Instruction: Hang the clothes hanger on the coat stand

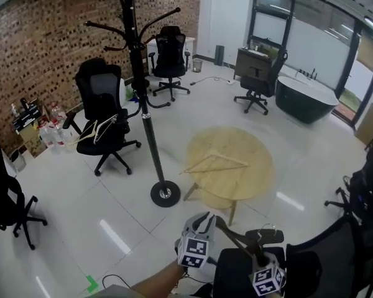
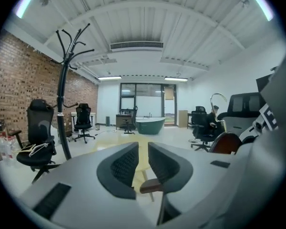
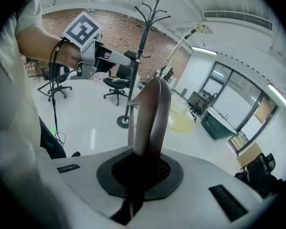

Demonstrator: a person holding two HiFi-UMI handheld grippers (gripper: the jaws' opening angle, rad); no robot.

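Though pinched at one spot only, held clear of floor and furniture: clothes hanger (image 3: 150, 118), dark brown wood. Clamped between the fingers (image 3: 166, 170) of the right gripper (image 3: 142, 168), pads closed tight on the wood, one arm of it rising straight up and away from them in the right gripper view. Shows in the head view as a slanting brown bar from the right gripper toward the left gripper (image 2: 142, 151), far end just beside that one's jaws. Left fingers (image 2: 123, 166) a narrow slit apart, pale tabletop showing through, nothing pressed between the pads. Low in that slit, against the right-hand finger, a brown tip of the hanger; touching or only passing beneath, cannot tell.

Both grippers low in the head view, close to the person, well apart from the coat stand (image 1: 150, 138). Black, upright on a round foot on the pale tiled floor. Just right of that foot, a round wooden table (image 1: 255, 179) with a second hanger (image 1: 214, 162), pale wood, lying flat on it. Left of the stand, a black office chair (image 1: 102, 98) with white hangers (image 1: 102, 129) on its seat. Beyond, a brick wall (image 1: 50, 36).
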